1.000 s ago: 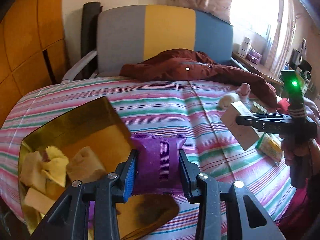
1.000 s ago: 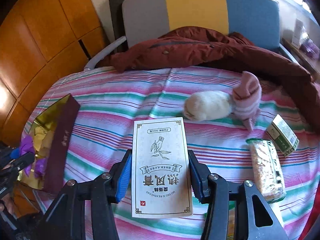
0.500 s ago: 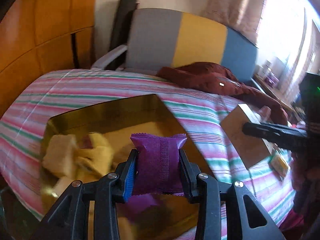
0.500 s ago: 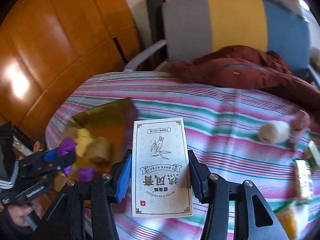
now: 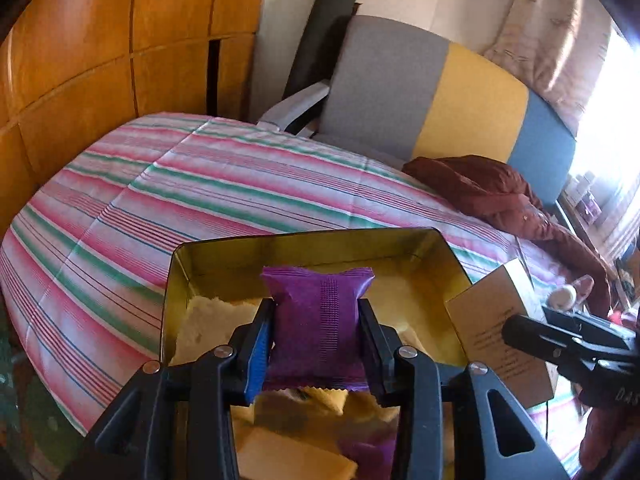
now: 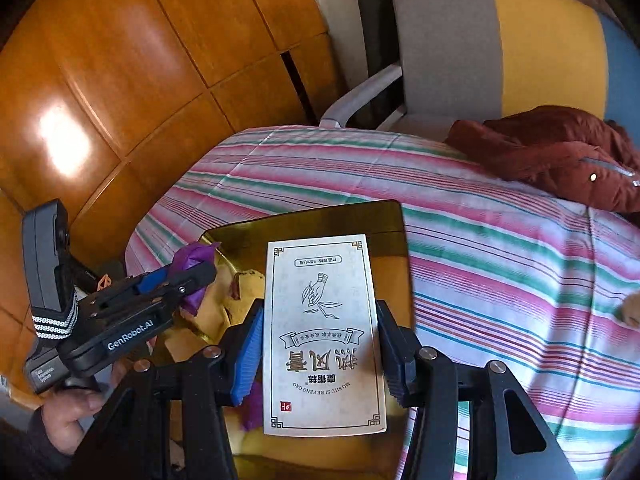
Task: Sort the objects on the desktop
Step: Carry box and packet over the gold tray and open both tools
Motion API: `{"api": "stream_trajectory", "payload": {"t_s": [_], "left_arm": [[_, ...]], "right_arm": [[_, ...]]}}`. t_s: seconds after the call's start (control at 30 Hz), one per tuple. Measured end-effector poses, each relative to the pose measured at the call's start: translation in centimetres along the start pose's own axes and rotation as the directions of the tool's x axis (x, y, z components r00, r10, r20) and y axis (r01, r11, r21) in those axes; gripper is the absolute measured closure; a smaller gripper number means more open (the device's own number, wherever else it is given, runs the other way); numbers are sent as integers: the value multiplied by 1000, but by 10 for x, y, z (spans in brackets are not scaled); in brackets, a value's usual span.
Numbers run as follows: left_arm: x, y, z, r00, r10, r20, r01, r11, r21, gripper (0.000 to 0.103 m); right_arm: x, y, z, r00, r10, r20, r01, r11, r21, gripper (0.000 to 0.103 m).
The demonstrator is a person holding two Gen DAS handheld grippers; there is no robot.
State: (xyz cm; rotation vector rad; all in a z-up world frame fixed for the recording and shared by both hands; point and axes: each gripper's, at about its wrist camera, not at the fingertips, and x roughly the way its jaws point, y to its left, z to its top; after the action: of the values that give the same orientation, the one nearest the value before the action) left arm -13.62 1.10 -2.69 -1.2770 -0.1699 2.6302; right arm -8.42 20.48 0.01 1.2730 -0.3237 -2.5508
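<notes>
Purple foil caught the light as the left gripper (image 5: 318,344) held a small snack packet (image 5: 318,320) over the open gold tin (image 5: 176,280) on the striped tablecloth (image 5: 160,200). The packet sat squeezed between the blue-lined pads, though the jaws had just been easing apart. Below it the tin already held pale yellow packets (image 5: 280,460) and another purple one.

Just to the side, the right gripper (image 6: 320,354) was clamped on a white carton (image 6: 322,332) printed with a hand and sprig, its flat sides pinched and its lower end hanging over the same tin. From that camera the left gripper (image 6: 192,276) showed at the tin's near-left corner, a hand (image 6: 68,416) wrapped round its grip.

A dark red jacket (image 6: 560,160) lay at the far edge of the table, in front of a grey, yellow and blue chair (image 5: 440,92).

Judged from this, the packet was best let go only while well inside the rim, low enough to drop flat rather than bounce off the heap. The two tools stood close, so one release at a time, the carton waiting clear, looked the safer course.
</notes>
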Motion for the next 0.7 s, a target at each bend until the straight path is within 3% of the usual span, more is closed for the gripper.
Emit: {"api": "stream_trajectory", "payload": {"t_s": [0.23, 0.27, 0.3, 0.47, 0.7], "left_arm": [[7, 16, 9, 1000, 2, -2, -2, 998, -56, 43], [6, 18, 9, 1000, 3, -1, -3, 998, -64, 43], [3, 20, 8, 1000, 4, 5, -4, 997, -73, 43], [-12, 31, -5, 999, 25, 39, -21, 994, -104, 43], [-32, 23, -26, 996, 58, 65, -53, 996, -68, 43]], "right_arm": [[29, 12, 22, 1000, 30, -7, -29, 996, 82, 47], [33, 13, 24, 999, 38, -4, -38, 994, 101, 41], [35, 12, 26, 998, 57, -5, -56, 990, 126, 27], [35, 13, 22, 997, 71, 0, -70, 987, 145, 26], [14, 14, -7, 1000, 12, 7, -12, 994, 112, 20]]}}
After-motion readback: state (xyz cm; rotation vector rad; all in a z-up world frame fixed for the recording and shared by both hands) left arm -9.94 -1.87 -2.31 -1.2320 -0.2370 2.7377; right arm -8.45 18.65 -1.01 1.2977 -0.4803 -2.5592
